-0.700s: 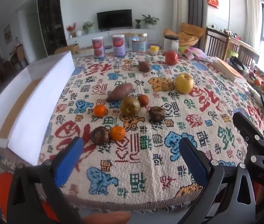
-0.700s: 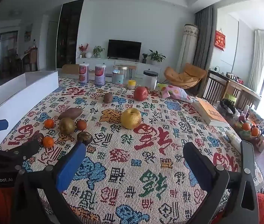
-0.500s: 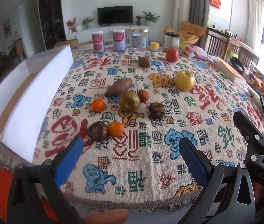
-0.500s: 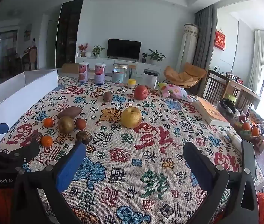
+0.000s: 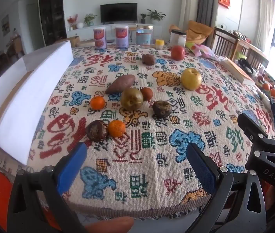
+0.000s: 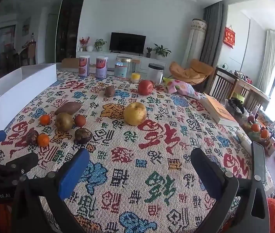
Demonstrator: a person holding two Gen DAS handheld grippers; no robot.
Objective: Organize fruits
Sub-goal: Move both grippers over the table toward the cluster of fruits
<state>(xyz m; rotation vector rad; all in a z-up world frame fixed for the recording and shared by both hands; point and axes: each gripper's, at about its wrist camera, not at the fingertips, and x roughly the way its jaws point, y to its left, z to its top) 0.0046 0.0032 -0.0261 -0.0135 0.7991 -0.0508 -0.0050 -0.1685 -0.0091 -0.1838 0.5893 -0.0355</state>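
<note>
Both angled downward, left gripper (image 5: 136,166) wide open, right gripper (image 6: 139,171) likewise

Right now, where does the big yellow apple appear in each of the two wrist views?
Left wrist view: the yellow apple lies right of centre, in the upper half.
Right wrist view: the yellow apple lies at the centre.
Shared landmark: the red apple lies behind it, toward the jars.
</note>
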